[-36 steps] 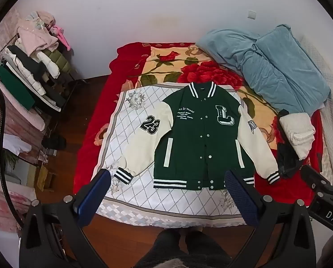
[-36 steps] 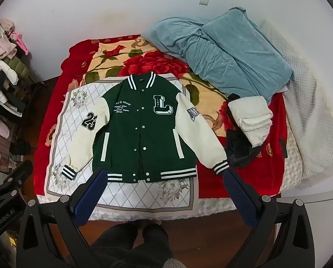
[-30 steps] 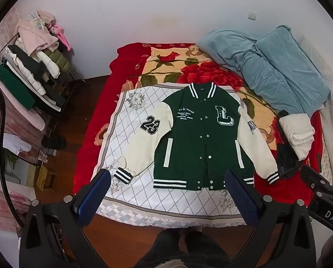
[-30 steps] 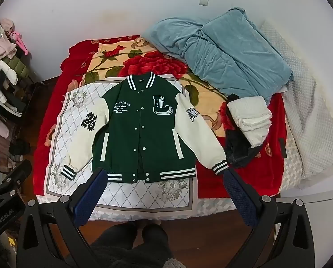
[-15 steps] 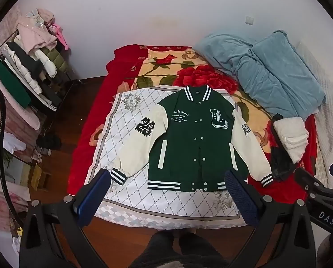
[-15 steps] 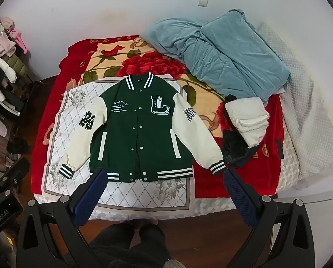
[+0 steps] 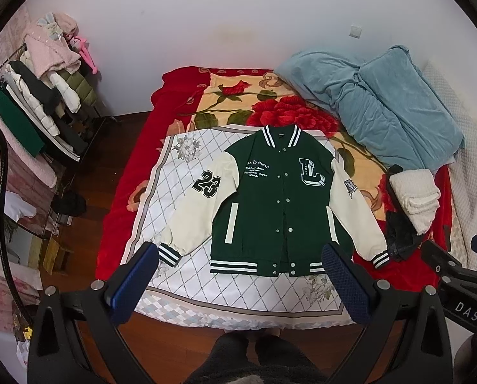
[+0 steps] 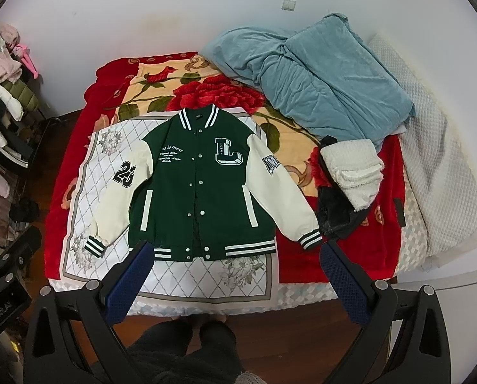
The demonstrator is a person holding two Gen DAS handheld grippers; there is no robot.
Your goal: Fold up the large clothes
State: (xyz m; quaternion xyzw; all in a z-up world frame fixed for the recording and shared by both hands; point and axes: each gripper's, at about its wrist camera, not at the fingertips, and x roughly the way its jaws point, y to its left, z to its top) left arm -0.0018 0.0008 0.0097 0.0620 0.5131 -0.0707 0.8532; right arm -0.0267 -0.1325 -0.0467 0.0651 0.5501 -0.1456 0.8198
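Observation:
A green varsity jacket (image 7: 280, 204) with cream sleeves, an "L" patch and a "23" patch lies flat, front up and snapped shut, on a white diamond-pattern cloth (image 7: 181, 172) on the bed. It also shows in the right wrist view (image 8: 200, 188). Both sleeves angle outward and down. My left gripper (image 7: 238, 272) is open and empty, held high above the bed's near edge. My right gripper (image 8: 235, 268) is open and empty too, likewise above the near edge. Neither touches the jacket.
A red rose blanket (image 7: 238, 96) covers the bed. A blue quilt (image 7: 382, 105) is piled at the back right. Folded white towels (image 7: 414, 198) and a dark garment (image 7: 398, 233) lie right of the jacket. A clothes rack (image 7: 33, 112) stands at left. My legs (image 7: 254, 361) stand at the bed's foot.
Both grippers have drifted slightly, so the bed and jacket sit a little lower in the left view and a little higher in the right. The jacket has not moved.

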